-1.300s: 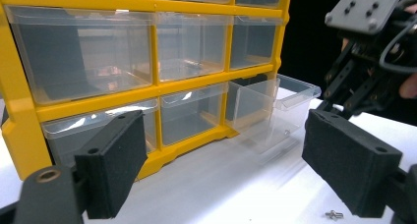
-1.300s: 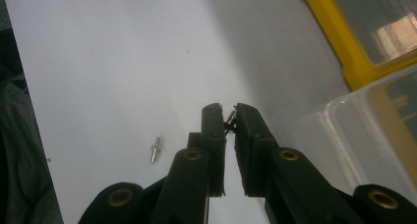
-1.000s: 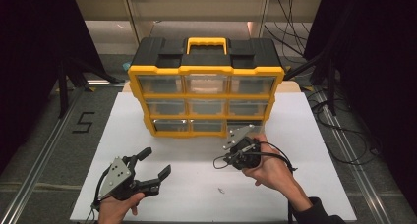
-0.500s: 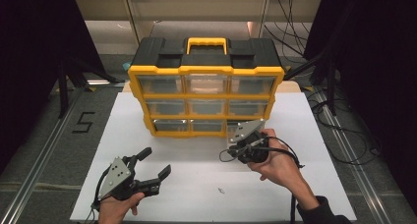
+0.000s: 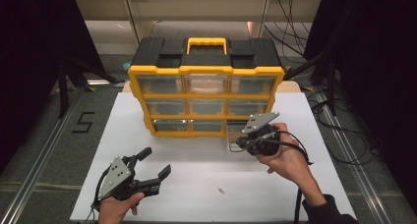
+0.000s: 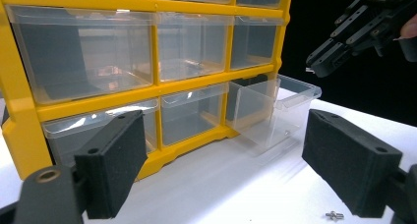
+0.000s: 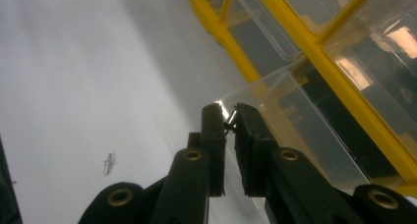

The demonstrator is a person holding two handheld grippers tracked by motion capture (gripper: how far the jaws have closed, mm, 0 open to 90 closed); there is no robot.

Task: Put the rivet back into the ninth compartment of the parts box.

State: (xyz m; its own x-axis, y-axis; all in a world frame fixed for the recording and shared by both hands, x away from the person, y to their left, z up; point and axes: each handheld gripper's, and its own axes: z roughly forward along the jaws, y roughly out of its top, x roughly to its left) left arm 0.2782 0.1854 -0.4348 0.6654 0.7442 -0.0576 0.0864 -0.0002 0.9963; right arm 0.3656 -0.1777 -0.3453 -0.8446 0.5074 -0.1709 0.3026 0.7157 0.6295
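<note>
The right gripper (image 7: pixel 229 120) pinched a small screw (image 7: pixel 229 118) by its tip over the pulled-out clear drawer (image 6: pixel 273 108); it could slip onto the table (image 5: pixel 196 160); the left gripper (image 5: pixel 152 167) hung spread

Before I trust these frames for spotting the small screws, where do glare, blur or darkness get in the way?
High view: dark surroundings, bright white table, loose screw just a speck. Left gripper view: near pads soft, reflections on the clear drawers, open drawer readable. Right gripper view: tilted, glare on the drawer plastic, pinched screw fairly sharp between the right gripper pads.
</note>
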